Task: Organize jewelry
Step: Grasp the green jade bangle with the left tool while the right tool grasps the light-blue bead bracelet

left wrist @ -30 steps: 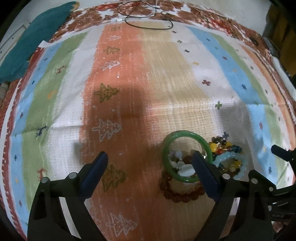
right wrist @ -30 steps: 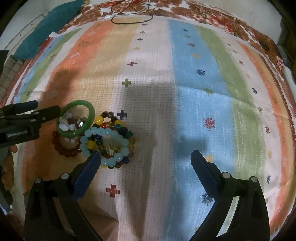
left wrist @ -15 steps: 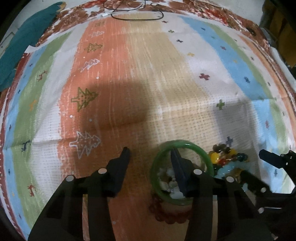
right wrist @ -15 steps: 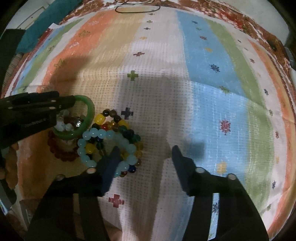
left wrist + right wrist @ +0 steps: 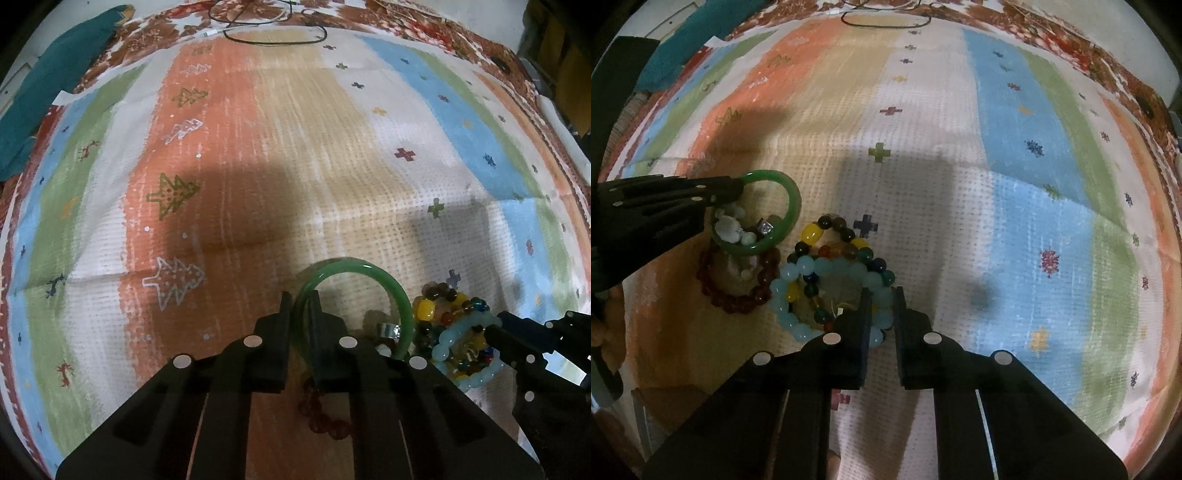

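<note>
Both grippers clamp onto bracelets in the near pile, ready to lift.

The left gripper (image 5: 298, 308) has just closed on the green bangle (image 5: 397, 295); the right gripper (image 5: 881, 301) has just closed on the pale blue bead bracelet (image 5: 827, 267). Lifting must separate them cleanly: red beads (image 5: 738, 299), mixed beads (image 5: 849, 236) and small charms lie tangled underneath on the striped cloth (image 5: 1015, 147).

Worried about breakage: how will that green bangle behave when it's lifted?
The bangle looks rigid, so it should keep its ring shape. Its glossy surface may slip in the left gripper. If dropped, it could roll or crack.
</note>
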